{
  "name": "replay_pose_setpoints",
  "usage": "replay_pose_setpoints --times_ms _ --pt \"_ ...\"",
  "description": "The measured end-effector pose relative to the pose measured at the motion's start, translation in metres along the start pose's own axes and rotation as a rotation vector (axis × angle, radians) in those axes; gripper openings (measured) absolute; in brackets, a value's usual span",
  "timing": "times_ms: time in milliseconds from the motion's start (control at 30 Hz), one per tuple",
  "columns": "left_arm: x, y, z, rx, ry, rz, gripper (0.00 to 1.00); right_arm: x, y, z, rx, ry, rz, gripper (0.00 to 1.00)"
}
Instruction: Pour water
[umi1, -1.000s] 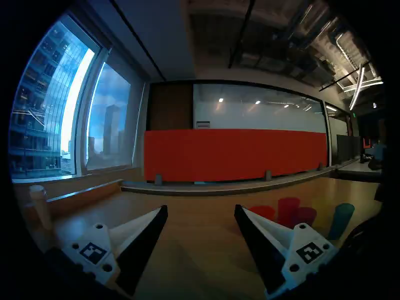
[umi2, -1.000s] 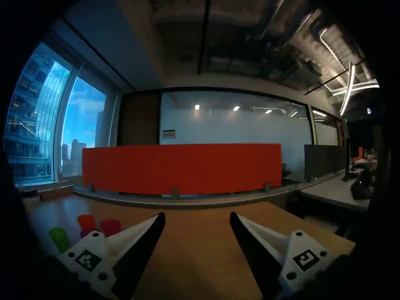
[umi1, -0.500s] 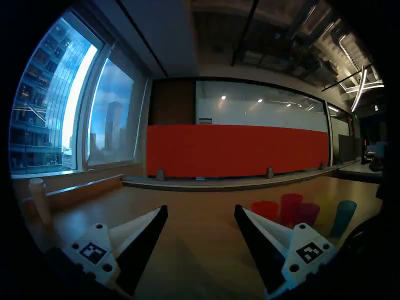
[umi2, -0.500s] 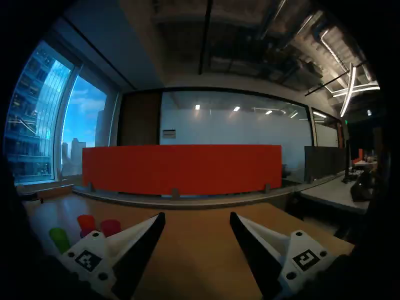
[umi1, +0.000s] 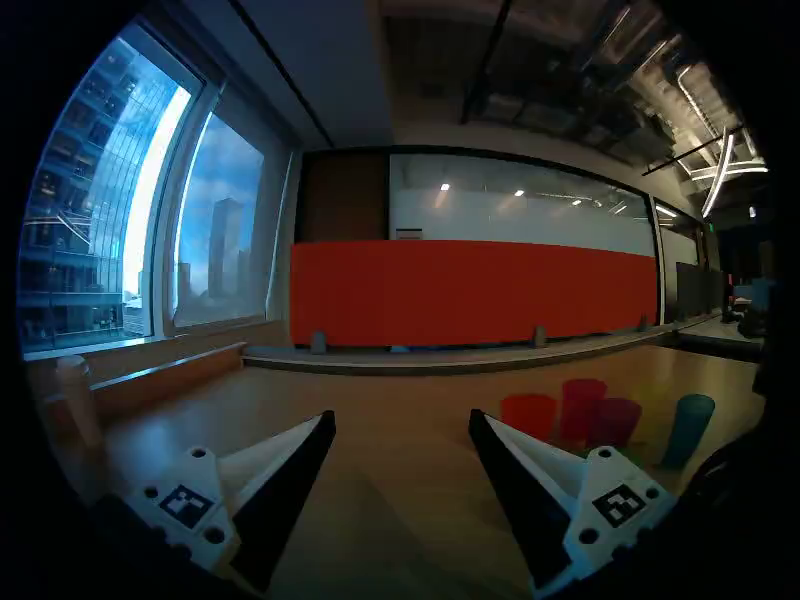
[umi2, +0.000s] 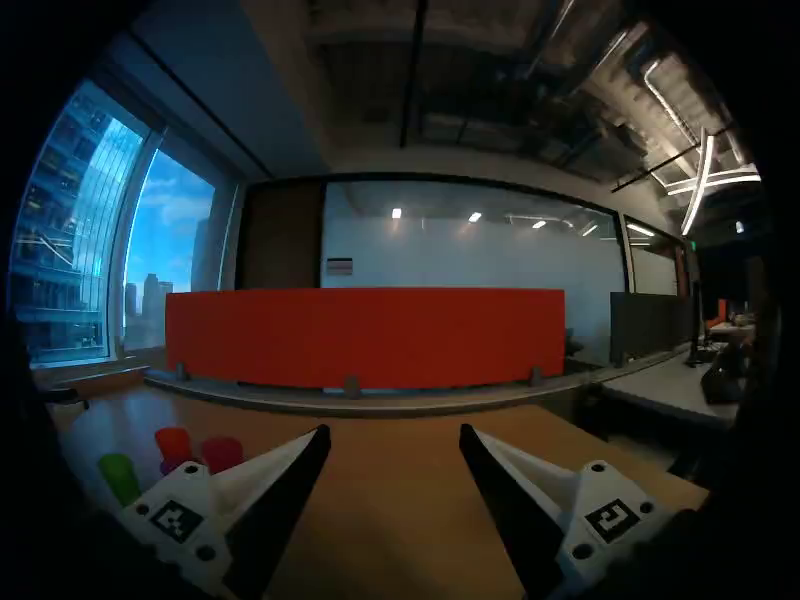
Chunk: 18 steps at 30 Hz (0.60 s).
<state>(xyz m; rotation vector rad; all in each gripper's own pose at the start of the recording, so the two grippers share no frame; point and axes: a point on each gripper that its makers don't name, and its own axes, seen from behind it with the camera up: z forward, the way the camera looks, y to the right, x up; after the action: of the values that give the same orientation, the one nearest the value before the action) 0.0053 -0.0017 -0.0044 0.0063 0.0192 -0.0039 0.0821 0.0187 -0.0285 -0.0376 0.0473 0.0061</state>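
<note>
Wood-grain tabletop (umi1: 400, 480) ran out to a long red partition (umi1: 470, 295) along its far edge. A frosted glass wall (umi1: 520, 215) stood behind that, and tall windows (umi1: 215, 240) on the left showed towers and sky. Light strips (umi1: 725, 175) hung from the open ceiling at the upper right. In the right gripper view a neighbouring desk (umi2: 670, 385) lay far right.

The left gripper (umi1: 401, 414) was spread wide over the table with nothing between its fingers. Near its right finger, which crossed their bases, stood four cups: an orange cup (umi1: 528, 412), a red cup (umi1: 582, 400), a magenta cup (umi1: 616, 418) and, rightmost, a teal cup (umi1: 689, 425). One pale bottle (umi1: 75, 400) stood at the near left by the sill.

The right gripper (umi2: 394, 428) was equally wide and empty. To its left a green cup (umi2: 120, 477) stood nearest, with the orange and magenta cups beyond; a darker shape between them was too hidden to identify.
</note>
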Motion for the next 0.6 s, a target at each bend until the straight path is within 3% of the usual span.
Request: replay_pose_setpoints --times_ms 600 --pt "-0.0033 0.0019 0.0025 -0.007 -0.016 0.003 0.99 0.0022 0.0017 -0.0034 0.001 0.005 0.011 1.00"
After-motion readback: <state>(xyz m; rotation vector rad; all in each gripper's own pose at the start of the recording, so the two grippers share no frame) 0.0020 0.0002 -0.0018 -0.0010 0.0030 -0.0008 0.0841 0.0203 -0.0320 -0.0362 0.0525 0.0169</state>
